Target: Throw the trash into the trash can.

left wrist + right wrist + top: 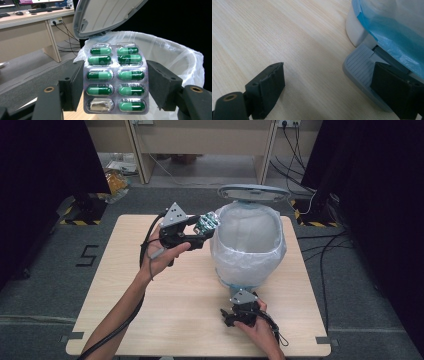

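Gripping foil blister pack (115, 78), left gripper (115, 85) nears plastic-lined bin (248, 245).

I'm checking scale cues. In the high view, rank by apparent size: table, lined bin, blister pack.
1. Table
2. Lined bin
3. Blister pack, held by the left gripper at the bin's rim

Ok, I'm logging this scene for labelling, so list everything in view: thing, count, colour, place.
table: one, light wood, centre.
bin: one, white with clear liner, on the table's far right part.
lid: one, grey, raised open behind the bin.
pedal: one, grey, ribbed, at the bin's base.
blister pack: one, silver with green capsules, one pocket empty, held at the bin's rim.
left gripper: black, shut on the blister pack, raised beside the bin.
right gripper: black, open, low by the pedal.
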Available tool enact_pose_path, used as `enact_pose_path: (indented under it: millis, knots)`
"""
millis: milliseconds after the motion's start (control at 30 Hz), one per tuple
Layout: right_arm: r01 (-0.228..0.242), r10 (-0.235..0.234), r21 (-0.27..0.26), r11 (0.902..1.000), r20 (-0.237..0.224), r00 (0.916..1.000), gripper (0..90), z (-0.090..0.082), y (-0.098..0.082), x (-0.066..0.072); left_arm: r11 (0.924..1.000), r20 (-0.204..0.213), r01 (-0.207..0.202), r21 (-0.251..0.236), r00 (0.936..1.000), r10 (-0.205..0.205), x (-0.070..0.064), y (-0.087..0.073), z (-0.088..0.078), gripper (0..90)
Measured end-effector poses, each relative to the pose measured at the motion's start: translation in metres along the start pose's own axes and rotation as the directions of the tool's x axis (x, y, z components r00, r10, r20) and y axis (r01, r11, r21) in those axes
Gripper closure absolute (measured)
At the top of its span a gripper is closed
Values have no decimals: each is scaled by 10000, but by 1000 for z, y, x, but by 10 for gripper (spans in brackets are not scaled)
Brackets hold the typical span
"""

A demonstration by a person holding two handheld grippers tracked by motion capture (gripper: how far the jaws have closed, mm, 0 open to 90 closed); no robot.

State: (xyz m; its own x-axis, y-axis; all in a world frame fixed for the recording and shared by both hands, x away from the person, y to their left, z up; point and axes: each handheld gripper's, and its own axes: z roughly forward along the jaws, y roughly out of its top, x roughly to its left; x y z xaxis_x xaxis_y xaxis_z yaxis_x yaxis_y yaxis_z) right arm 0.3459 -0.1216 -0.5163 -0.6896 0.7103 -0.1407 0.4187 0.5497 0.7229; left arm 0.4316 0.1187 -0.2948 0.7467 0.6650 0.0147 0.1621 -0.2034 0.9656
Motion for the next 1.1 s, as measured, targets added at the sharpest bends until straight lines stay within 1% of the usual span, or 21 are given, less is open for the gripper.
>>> enact_pose_path:
  millis: [200, 367, 567, 833, 1100]
  knots:
    - [8, -8, -5, 10000, -9, 10000, 120, 0, 0, 0, 10000, 104, -1, 51, 9999, 1, -5, 7, 13, 339]
    - [9, -9, -6, 10000, -16, 10000, 119, 0, 0, 0, 9998, 246, -126, 156, 9996, 122, -11, 12, 24, 338]
    - [42, -42, -13, 10000, -1, 10000, 119, 0, 0, 0, 9998, 399, -87, 165, 9992, 80, -17, 17, 35, 339]
    - [50, -50, -10, 10000, 3, 10000, 120, 0, 0, 0, 9996, 492, -103, 268, 9987, 90, -21, 21, 47, 339]
    - [56, -56, -18, 10000, 1, 10000, 119, 0, 0, 0, 9988, 640, -130, 479, 9979, 99, -28, 22, 64, 339]
